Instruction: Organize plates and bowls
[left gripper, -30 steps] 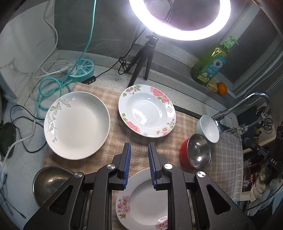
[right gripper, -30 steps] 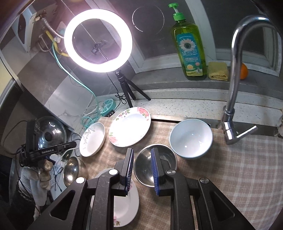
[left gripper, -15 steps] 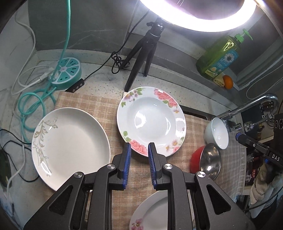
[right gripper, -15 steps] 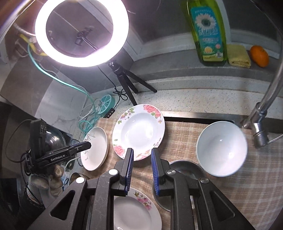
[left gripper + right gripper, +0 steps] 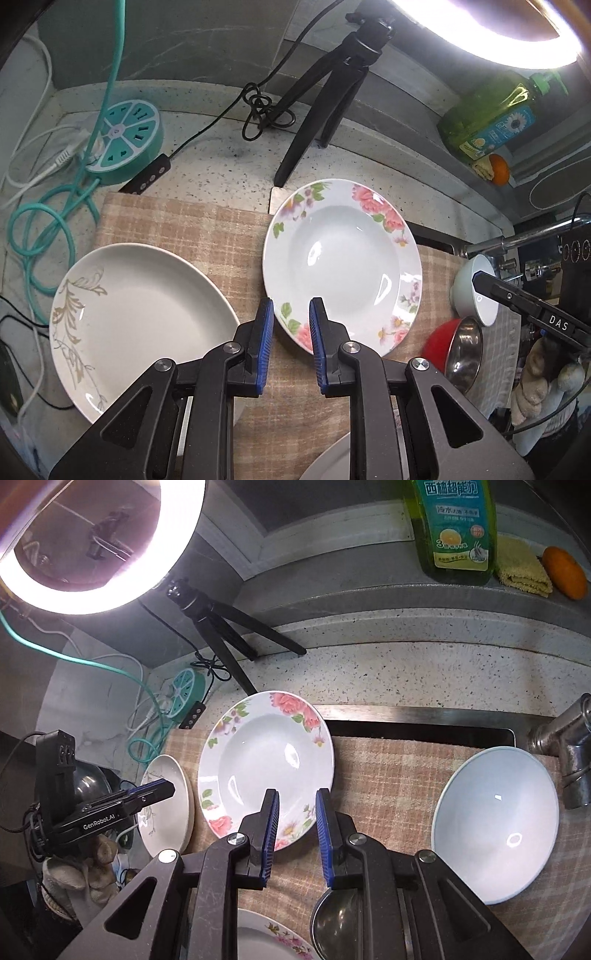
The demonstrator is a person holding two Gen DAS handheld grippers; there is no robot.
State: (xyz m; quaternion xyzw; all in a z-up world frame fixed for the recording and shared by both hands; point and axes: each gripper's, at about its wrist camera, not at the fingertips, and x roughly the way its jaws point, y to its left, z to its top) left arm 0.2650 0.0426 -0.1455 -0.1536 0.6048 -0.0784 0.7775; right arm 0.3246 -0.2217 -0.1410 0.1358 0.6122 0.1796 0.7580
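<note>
Both grippers have advanced toward the rose plate since the earlier frames; it now fills more of each view, and the plate nearest the operator has slipped almost out of sight beneath the fingers.

Left gripper: fingers spread, nothing between them. The near rim of the rose plate lies directly ahead, just beyond the fingertips and slightly to their right. Whether the tips touch the rim cannot be told.

Right gripper: fingers likewise spread and empty. The same plate lies ahead and to its left; its near-right rim sits at the left fingertip.

Governing relation — the rose plate is round, so it has no long axis; only the rim offers a grip. It lies flat on the checked cloth. Both grippers stand about equally close, the left one more squarely aligned.

Count of items in view:
- Plates — three: the rose plate, a leaf-pattern plate to the left of the left gripper, and a small flowered plate below the right gripper.
- Bowls — three: a pale bowl to the right of the right gripper, a steel bowl with red outside, and what appears to be another steel bowl on the far left.
</note>
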